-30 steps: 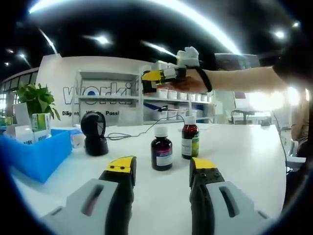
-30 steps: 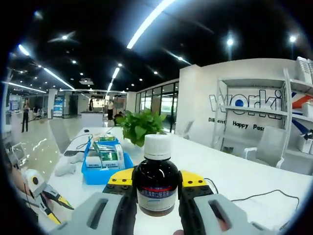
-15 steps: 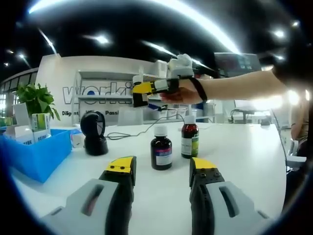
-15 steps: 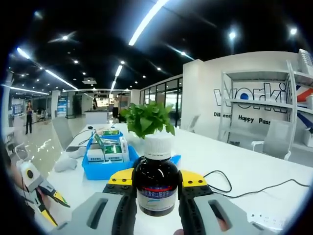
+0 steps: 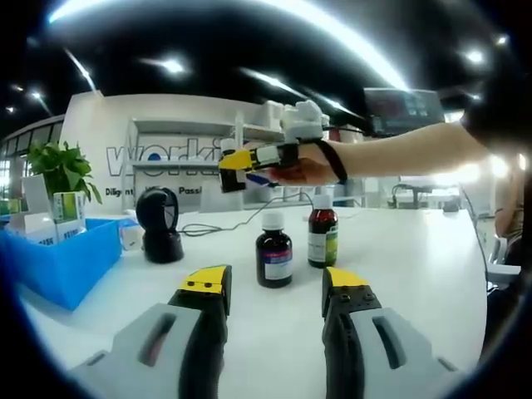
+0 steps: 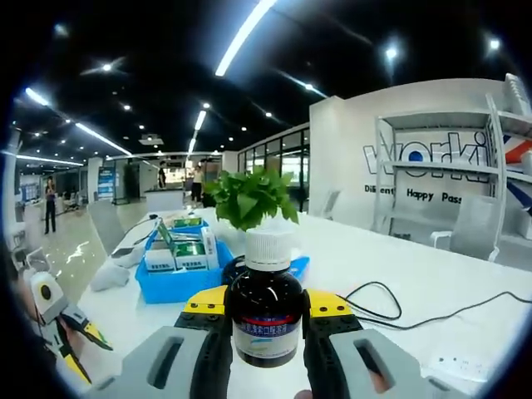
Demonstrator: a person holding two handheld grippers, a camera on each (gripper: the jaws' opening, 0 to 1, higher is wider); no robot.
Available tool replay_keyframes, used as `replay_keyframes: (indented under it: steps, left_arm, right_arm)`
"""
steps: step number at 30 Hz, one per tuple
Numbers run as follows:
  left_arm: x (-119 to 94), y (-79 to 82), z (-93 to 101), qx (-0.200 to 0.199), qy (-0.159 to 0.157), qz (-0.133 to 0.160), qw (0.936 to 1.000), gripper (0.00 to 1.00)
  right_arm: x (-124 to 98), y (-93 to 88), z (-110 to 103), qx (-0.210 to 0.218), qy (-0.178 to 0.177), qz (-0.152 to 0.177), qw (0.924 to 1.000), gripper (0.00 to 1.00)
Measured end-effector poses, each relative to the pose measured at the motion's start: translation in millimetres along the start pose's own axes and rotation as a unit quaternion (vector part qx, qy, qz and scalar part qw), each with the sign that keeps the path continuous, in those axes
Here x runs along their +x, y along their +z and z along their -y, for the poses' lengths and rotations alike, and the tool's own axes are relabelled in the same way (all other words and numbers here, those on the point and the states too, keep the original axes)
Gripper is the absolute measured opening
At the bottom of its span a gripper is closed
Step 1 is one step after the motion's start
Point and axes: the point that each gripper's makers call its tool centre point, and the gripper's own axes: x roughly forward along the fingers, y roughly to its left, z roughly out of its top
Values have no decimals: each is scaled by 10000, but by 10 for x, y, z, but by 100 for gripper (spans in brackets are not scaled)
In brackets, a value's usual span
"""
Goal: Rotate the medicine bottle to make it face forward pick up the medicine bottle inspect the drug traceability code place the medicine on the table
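My right gripper (image 6: 266,304) is shut on a dark medicine bottle (image 6: 266,320) with a white cap, held upright with its red and white label towards the camera. In the left gripper view a hand holds that right gripper (image 5: 249,156) in the air, its bottle (image 5: 228,155) up above the black scanner (image 5: 160,226). Two more bottles stand on the white table (image 5: 399,274): a dark one with a white cap (image 5: 274,253) and a reddish one with a green label (image 5: 322,236). My left gripper (image 5: 274,287) sits low in front of them, open with nothing between its fingers.
A blue bin (image 5: 62,262) of medicine boxes stands at the left with a green plant (image 5: 60,166) behind it. A black cable (image 6: 391,303) runs across the table. Shelving (image 5: 179,170) lines the back wall. My left gripper (image 6: 58,324) shows at the lower left of the right gripper view.
My right gripper has carried its bottle leftwards through the air, to above the scanner. My left gripper and the two standing bottles have not moved.
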Motion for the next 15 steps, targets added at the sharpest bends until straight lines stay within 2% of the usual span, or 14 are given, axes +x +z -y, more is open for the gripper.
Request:
replay_keyframes:
  steps: [7,15]
  left_arm:
    - [-2,3,-10,-15,10,7,10000,34]
    - [-7,6,-13,-16,6,19,10000,34]
  right_arm:
    - [70,-73,-39,-39,44,-48,10000,28]
    - [116,-71,-65,-18,91,-32,10000,28]
